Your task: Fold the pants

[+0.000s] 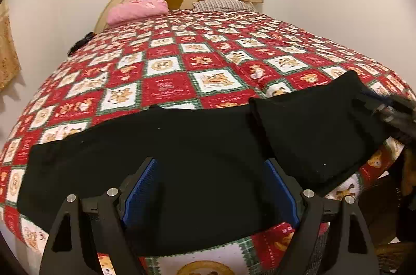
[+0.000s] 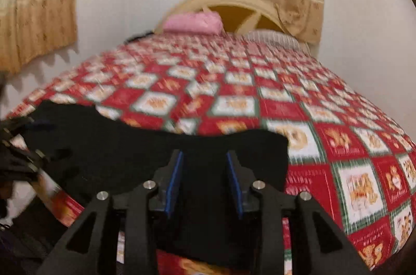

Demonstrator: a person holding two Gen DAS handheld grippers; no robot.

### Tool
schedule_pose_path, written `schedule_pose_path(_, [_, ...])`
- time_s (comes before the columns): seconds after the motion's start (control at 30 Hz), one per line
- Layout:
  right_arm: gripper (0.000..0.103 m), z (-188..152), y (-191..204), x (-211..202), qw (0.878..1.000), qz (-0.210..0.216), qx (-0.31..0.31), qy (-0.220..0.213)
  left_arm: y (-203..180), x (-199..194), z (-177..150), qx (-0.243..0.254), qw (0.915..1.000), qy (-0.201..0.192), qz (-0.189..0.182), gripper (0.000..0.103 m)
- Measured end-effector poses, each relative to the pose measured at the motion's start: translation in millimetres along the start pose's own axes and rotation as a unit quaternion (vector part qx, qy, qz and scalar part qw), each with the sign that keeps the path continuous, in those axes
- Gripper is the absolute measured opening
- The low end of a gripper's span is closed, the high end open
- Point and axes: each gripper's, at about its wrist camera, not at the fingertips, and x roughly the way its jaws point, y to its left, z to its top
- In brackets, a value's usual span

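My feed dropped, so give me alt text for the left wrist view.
The open left gripper hovers over black pants spread along the near edge of a bed with a red patchwork quilt, one end already folded over at the right. The right gripper shows at the far right edge.

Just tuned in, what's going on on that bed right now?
A person holding a gripper in each hand is folding black pants laid across the near edge of a bed with a red patchwork quilt. One end of the pants is already turned over onto the rest. The left gripper hangs wide open over the middle of the pants; the right gripper is open over the other end. Neither grips the cloth.
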Motion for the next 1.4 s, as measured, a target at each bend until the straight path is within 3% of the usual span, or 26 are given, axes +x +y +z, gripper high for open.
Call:
schedule_pose_path(0.07, [0.024, -13.7, -12.5, 18.7, 0.997, -0.060, -0.010, 0.038, 0.6, 0.8, -3.0, 0.004, 0.9999, 0.004, 0.011, 0.084])
schedule_pose_path(0.1, [0.022, -20.6, -18.4, 21.5, 0.996, -0.081, -0.016, 0.037, 1.8, 1.8, -5.0, 0.006, 0.9998, 0.006, 0.018, 0.084])
schedule_pose_path(0.23, [0.026, -15.9, -6.3, 8.9, 0.994, -0.096, -0.047, 0.014, 16.9, 2.4, -12.2, -0.007, 0.9991, 0.017, 0.039, 0.084])
schedule_pose_path(0.3, [0.031, -11.6, 3.7, -7.3, 0.998, -0.045, -0.044, -0.021, 25.2, 1.0, -12.3, -0.020, 0.9987, 0.017, 0.043, 0.084])
schedule_pose_path(0.33, [0.035, -9.7, 10.5, -15.7, 0.998, 0.002, -0.043, -0.035, 30.0, -0.1, -11.3, -0.029, 0.9985, 0.016, 0.044, 0.084])
schedule_pose_path(0.43, [0.038, -8.9, 43.1, -26.4, 0.991, 0.095, -0.081, -0.045, 36.3, -2.7, -8.8, -0.045, 0.9981, 0.013, 0.041, 0.084])
schedule_pose_path(0.5, [0.041, -15.2, 64.9, -25.2, 0.986, 0.119, -0.111, -0.040, 37.7, -6.4, -8.0, -0.045, 0.9980, 0.009, 0.042, 0.084])
schedule_pose_path(0.6, [0.052, -30.0, 90.6, -15.0, 0.980, 0.079, -0.180, -0.031, 39.8, -12.2, -8.6, -0.041, 0.9980, 0.002, 0.047, 0.084])
schedule_pose_path(0.67, [0.053, -40.8, 99.4, -8.5, 0.973, 0.058, -0.222, -0.022, 43.2, -13.2, -9.4, -0.042, 0.9977, 0.003, 0.053, 0.084])
schedule_pose_path(0.73, [0.052, -46.8, 105.4, -4.1, 0.968, 0.006, -0.251, -0.026, 48.2, -12.6, -10.4, -0.051, 0.9970, 0.005, 0.057, 0.084])
schedule_pose_path(0.87, [0.051, -41.3, 107.4, 8.6, 0.963, -0.056, -0.260, -0.034, 55.3, -11.1, -11.1, -0.068, 0.9961, 0.009, 0.056, 0.084])
schedule_pose_path(0.97, [0.051, -36.5, 115.4, 22.7, 0.961, -0.077, -0.265, -0.032, 58.5, -12.8, -12.1, -0.071, 0.9956, 0.007, 0.060, 0.084])
schedule_pose_path(1.1, [0.051, -23.8, 126.7, 25.9, 0.975, -0.025, -0.215, -0.044, 65.8, -15.1, -13.1, -0.078, 0.9947, 0.005, 0.067, 0.084])
schedule_pose_path(1.23, [0.051, -8.0, 112.7, 3.5, 0.991, 0.014, -0.108, -0.082, 75.5, -14.1, -14.3, -0.093, 0.9931, 0.005, 0.071, 0.084])
schedule_pose_path(1.33, [0.054, -3.5, 89.8, -8.2, 0.989, 0.127, -0.026, -0.072, 83.3, -12.4, -16.1, -0.107, 0.9918, 0.008, 0.070, 0.084])
schedule_pose_path(1.4, [0.055, -5.8, 87.1, -12.3, 0.984, 0.170, -0.017, -0.054, 86.3, -14.3, -17.1, -0.107, 0.9917, 0.005, 0.072, 0.084])
